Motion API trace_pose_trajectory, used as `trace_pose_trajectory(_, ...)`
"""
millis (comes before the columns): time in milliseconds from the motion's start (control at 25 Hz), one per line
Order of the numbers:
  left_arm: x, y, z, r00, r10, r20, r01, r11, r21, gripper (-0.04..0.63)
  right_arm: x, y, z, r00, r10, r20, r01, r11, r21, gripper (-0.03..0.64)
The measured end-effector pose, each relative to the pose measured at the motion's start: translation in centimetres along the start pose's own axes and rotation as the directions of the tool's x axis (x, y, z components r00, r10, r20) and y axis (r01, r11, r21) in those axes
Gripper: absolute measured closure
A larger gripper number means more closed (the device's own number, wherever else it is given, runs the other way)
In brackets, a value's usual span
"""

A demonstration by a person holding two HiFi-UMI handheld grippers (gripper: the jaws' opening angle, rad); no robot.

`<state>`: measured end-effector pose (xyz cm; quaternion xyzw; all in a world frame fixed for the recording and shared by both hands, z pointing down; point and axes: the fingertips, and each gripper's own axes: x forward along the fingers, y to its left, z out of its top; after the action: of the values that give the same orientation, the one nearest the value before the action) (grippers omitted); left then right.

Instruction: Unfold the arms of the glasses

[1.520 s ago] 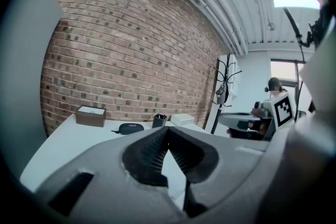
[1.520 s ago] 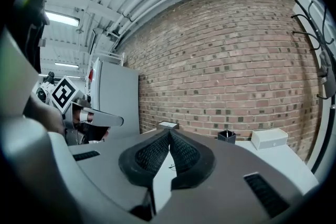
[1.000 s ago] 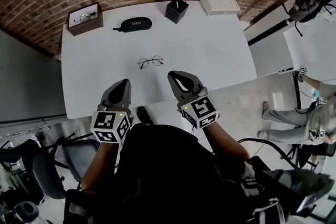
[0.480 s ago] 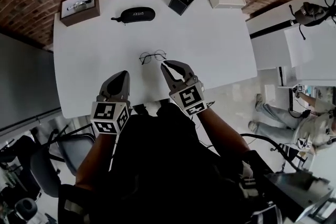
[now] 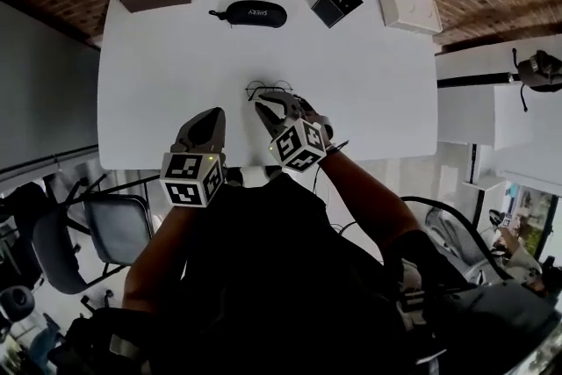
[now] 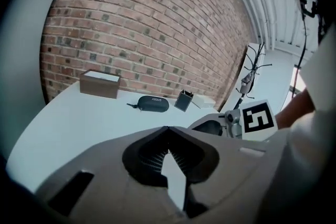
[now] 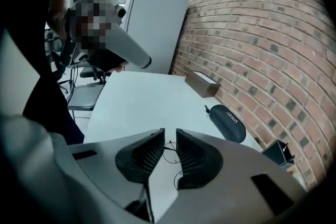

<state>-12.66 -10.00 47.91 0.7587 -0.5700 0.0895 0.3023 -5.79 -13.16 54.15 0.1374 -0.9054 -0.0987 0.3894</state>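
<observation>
Wire glasses half hidden behind right tool, jaws just opening, slightly apart, gripping nothing; left tool closed, empty.

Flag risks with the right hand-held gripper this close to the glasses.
The right hand-held gripper, jaws just opening with nothing between them, shows a narrow gap; it could shove the thin glasses across the table instead of catching an arm. The left hand-held gripper is shut and away from them, so nothing steadies the frame.

White lettering "SHEEY", on the black glasses case
</observation>
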Motion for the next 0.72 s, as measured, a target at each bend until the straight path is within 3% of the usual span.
trace_pose_trajectory(80, -0.1, 0.4, -0.4, 1.0, 0.023, 0.0, -0.023, 1.0, -0.02, 0.588, 1.3, 0.4, -0.6, 0.998, 0.044, -0.039, -0.046, 0.997, -0.062, 0.511)
trace_pose_trajectory(280, -0.6, 1.0, -1.5, 0.998, 0.063, 0.006, -0.063, 0.997, -0.037, 0.588, 4.4, 1.3, -2.5, 0.982, 0.111, -0.151, -0.145, 0.961, -0.235, 0.506)
trace_pose_trajectory(560, -2.0, 2.7, -2.8, 0.991, 0.132, -0.016, -0.133, 0.988, -0.083, 0.588, 6.8, 2.4, -3.4, 0.96, 0.149, -0.238, -0.241, 0.873, -0.423, 0.506)
trace_pose_trajectory(720, -2.6, 3.1, -3.2, 0.99, 0.143, -0.014, -0.143, 0.985, -0.091, 0.588, 7.3, 3.1, -4.4, 0.94, 0.162, -0.3, -0.302, 0.802, -0.515, 0.506)
